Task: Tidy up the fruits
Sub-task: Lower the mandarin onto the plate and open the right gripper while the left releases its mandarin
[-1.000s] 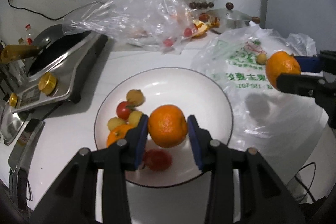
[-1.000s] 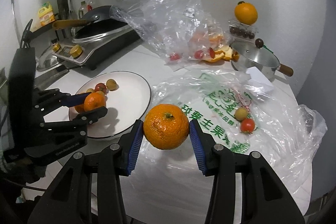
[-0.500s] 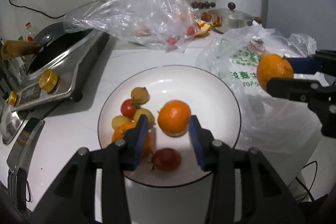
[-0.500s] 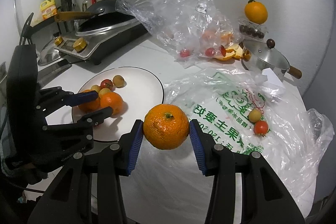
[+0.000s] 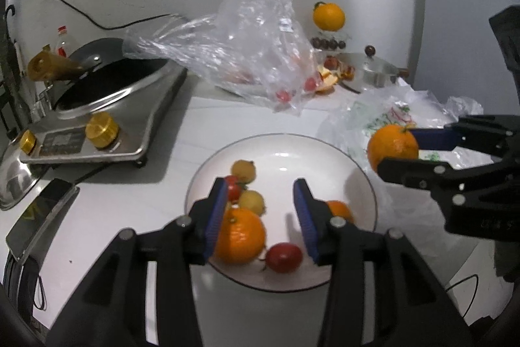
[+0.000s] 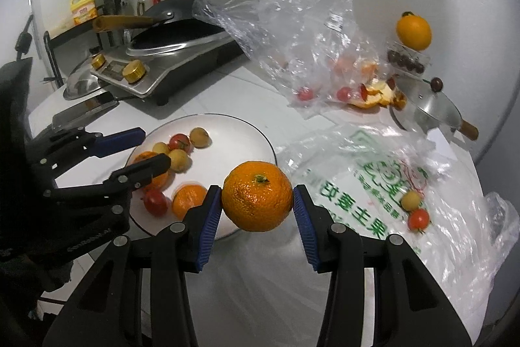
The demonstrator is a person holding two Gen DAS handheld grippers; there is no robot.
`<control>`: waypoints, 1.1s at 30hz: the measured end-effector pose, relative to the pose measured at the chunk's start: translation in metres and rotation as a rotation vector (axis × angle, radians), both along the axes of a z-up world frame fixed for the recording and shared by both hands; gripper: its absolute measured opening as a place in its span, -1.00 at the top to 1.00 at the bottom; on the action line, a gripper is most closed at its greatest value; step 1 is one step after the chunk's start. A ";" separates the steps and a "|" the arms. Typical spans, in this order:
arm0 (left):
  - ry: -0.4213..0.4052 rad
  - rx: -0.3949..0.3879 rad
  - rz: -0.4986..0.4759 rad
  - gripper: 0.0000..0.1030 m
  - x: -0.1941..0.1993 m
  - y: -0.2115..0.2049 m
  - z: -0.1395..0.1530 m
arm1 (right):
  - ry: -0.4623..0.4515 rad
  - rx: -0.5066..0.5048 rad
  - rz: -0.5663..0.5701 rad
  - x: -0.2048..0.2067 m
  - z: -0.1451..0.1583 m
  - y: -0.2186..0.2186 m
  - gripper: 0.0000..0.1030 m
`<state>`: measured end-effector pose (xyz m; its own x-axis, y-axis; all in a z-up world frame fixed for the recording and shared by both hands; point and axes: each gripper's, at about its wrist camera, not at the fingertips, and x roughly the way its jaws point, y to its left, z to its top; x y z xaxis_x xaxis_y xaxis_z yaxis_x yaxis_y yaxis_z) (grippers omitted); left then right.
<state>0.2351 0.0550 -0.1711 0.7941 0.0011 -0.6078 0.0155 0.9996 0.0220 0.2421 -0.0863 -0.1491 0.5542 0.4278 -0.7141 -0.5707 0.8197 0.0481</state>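
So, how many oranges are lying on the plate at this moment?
2: one orange at the plate's left edge behind the left gripper's fingers, another orange at its near edge. Smaller fruit might hide more.

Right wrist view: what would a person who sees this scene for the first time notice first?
First comes the big orange clamped in the right gripper, in the air beside the white plate. Next is the left gripper above that plate; its jaws have just been opening, with nothing between them, and small fruits lie below it. Behind, a crumpled clear bag rises near the wall.
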 end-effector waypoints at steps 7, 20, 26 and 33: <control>0.004 -0.017 0.042 0.08 0.001 0.023 -0.001 | 0.014 0.008 0.025 0.012 -0.004 0.021 0.08; 0.023 -0.054 0.070 0.04 0.013 0.053 -0.010 | 0.052 0.006 0.064 0.036 -0.017 0.057 0.08; 0.033 -0.063 0.072 0.04 0.019 0.060 -0.014 | 0.076 0.000 0.081 0.045 -0.028 0.071 0.08; 0.042 -0.079 0.078 0.04 0.022 0.066 -0.019 | 0.101 -0.012 0.102 0.053 -0.040 0.085 0.08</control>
<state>0.2570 0.1212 -0.1899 0.7672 0.0127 -0.6413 -0.0631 0.9964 -0.0558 0.2951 -0.0008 -0.1889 0.4334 0.4693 -0.7694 -0.6443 0.7583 0.0996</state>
